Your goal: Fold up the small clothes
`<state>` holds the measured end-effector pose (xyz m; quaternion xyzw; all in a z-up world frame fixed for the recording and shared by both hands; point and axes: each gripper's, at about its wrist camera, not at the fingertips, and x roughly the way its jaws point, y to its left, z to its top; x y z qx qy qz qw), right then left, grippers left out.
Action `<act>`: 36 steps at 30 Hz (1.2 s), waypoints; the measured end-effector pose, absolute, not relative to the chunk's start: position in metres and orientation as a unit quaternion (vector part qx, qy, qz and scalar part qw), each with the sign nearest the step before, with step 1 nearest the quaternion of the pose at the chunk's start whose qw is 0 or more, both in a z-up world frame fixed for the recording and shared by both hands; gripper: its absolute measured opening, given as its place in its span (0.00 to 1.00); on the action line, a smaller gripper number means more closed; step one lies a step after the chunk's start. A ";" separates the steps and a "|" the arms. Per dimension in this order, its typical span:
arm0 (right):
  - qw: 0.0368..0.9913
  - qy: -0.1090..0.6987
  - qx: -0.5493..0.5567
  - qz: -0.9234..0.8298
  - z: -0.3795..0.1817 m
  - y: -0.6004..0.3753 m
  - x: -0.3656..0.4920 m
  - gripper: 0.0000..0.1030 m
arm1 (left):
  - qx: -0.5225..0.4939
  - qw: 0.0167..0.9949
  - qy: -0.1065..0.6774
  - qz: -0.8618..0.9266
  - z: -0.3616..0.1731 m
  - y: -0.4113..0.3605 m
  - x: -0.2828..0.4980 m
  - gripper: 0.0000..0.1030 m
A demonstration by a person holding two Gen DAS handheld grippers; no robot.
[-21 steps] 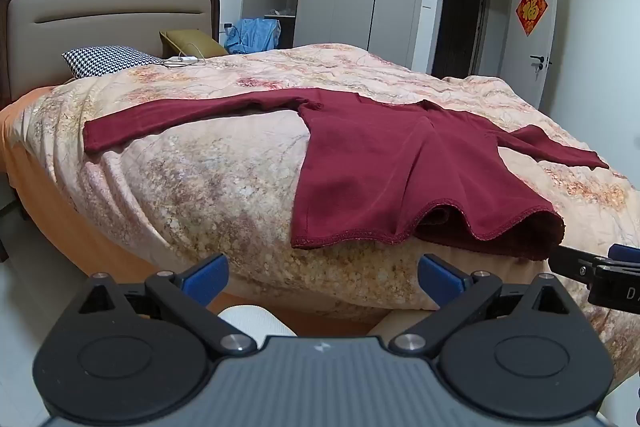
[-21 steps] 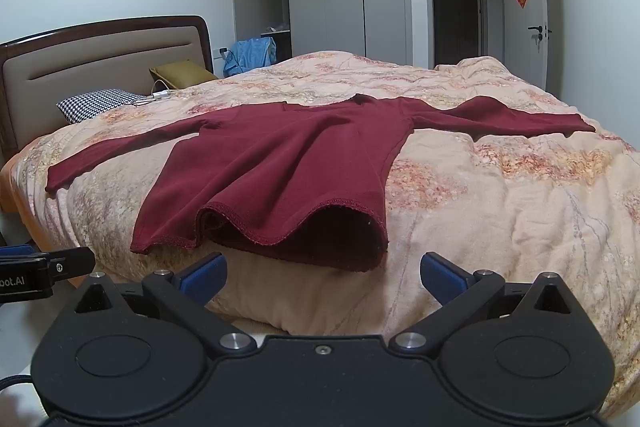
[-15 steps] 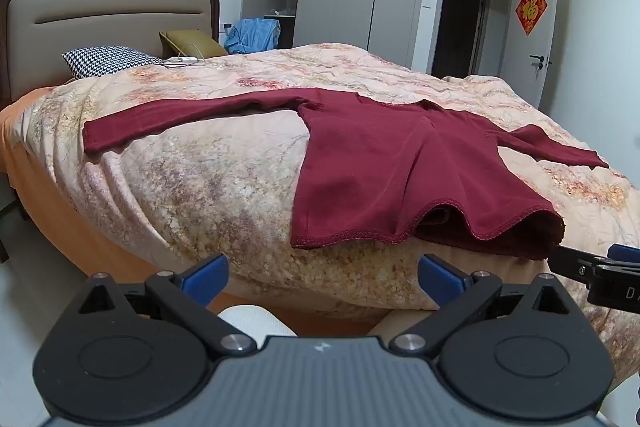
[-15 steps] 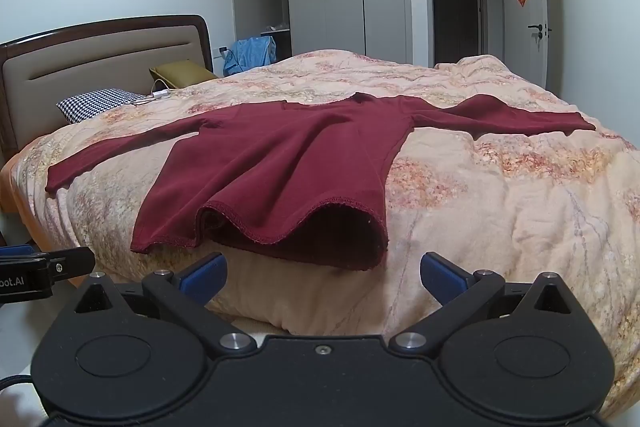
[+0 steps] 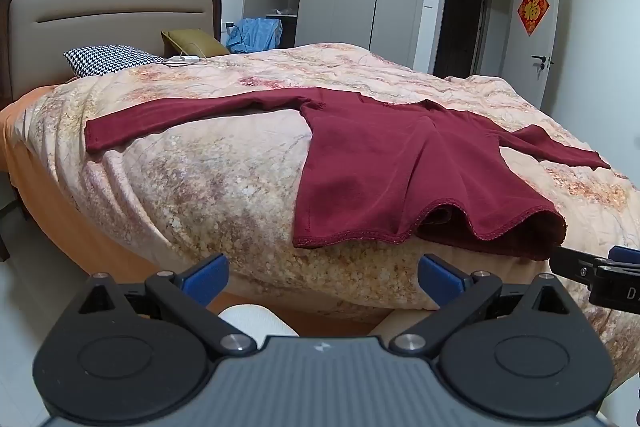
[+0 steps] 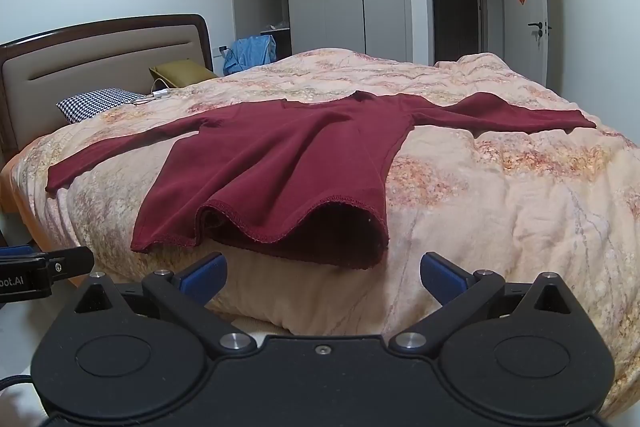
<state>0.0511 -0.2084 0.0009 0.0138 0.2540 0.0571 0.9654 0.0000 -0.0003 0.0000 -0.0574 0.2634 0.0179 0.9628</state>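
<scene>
A dark red long-sleeved top (image 5: 384, 167) (image 6: 288, 163) lies spread on the bed, sleeves out to both sides, its hem hanging wavy over the near edge. My left gripper (image 5: 322, 277) is open, held just short of the hem's left corner, nothing between its blue pads. My right gripper (image 6: 322, 275) is open too, below the hem's right part, with nothing held. Each gripper's tip shows at the edge of the other's view.
The bed carries a floral peach quilt (image 6: 500, 187) over an orange sheet (image 5: 80, 235). A houndstooth pillow (image 5: 108, 59), an olive cushion (image 5: 192, 41) and a white charger (image 5: 184, 59) lie by the headboard. Wardrobe and doors stand behind.
</scene>
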 end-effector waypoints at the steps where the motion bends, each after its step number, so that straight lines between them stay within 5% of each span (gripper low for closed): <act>1: 0.965 0.254 0.014 0.057 0.001 -0.208 0.051 1.00 | -0.057 0.963 0.264 0.018 0.001 -0.001 -0.001 1.00; 36: 0.964 0.257 0.016 0.058 0.000 -0.208 0.053 1.00 | -0.058 0.962 0.264 0.019 -0.001 0.004 0.000 1.00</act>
